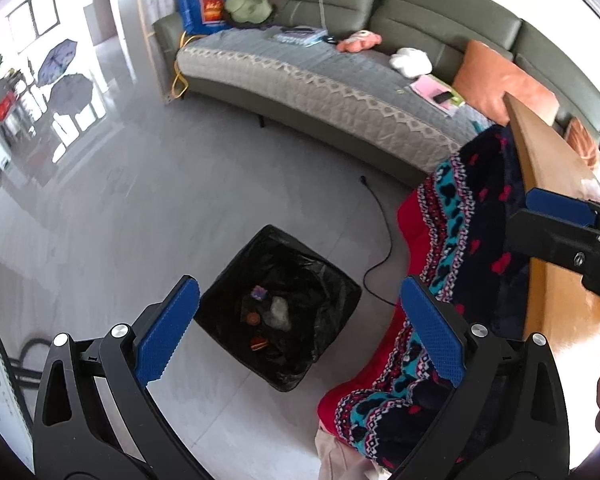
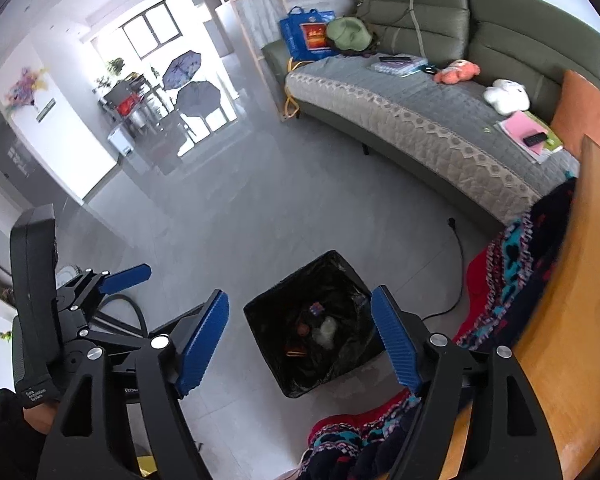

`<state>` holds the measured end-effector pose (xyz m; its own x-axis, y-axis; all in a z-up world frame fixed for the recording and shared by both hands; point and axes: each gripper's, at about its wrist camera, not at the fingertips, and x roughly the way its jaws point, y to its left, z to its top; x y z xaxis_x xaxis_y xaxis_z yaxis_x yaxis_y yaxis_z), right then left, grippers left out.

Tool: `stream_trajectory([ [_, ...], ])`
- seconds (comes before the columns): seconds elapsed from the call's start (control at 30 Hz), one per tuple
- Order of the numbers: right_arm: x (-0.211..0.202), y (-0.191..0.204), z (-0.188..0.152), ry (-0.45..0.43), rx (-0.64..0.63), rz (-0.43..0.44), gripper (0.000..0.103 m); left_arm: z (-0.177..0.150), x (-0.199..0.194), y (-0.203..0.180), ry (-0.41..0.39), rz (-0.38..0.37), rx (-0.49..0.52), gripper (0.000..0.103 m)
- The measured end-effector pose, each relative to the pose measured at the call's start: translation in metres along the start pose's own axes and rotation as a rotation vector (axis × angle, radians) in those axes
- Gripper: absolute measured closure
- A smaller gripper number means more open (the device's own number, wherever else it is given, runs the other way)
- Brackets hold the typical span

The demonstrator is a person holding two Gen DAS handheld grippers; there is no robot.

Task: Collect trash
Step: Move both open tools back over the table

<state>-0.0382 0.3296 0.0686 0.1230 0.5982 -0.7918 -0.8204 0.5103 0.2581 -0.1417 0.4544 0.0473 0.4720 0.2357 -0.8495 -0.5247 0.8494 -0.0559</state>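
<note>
White lettering reading "Data Acquisition System" is showing on the black housing of the left gripper (image 2: 120, 276) at the lower left of the right wrist view; the print on the blue shopping bag (image 2: 306, 36) on the sofa is too small to read.

The square bin lined with a crinkled, glossy black plastic bag (image 1: 278, 308) is sitting on the pale grey tiled floor (image 1: 140, 208), low in the centre of both views, its mouth facing straight up and one corner pointing toward the upper part of the frame. Inside it, a white crumpled wad (image 1: 278, 312), a small purple scrap (image 1: 259, 293) and reddish-brown round pieces (image 1: 254, 319) are lying at the bottom.

The left gripper (image 1: 296, 332) is hanging above the bin with its ribbed blue pads wide apart and nothing between them. The right gripper (image 2: 300, 344) is likewise standing open and empty over the bin.

A fleecy red, teal and navy patterned blanket (image 1: 472, 232) is draping off the smooth wooden tabletop (image 1: 548, 184) at the right.
</note>
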Motion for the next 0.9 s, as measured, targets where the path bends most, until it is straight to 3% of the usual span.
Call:
stream_trajectory([
  [0.3, -0.062, -0.038, -0.035, -0.08, 0.075, -0.061, 0.028, 0.004, -0.019, -0.065, -0.037, -0.077, 0.121, 0.006],
  [0.9, -0.19, -0.179, -0.135, -0.193, 0.344, -0.293, 0.028, -0.016, -0.038, -0.271, -0.033, -0.306, 0.423, 0.006],
])
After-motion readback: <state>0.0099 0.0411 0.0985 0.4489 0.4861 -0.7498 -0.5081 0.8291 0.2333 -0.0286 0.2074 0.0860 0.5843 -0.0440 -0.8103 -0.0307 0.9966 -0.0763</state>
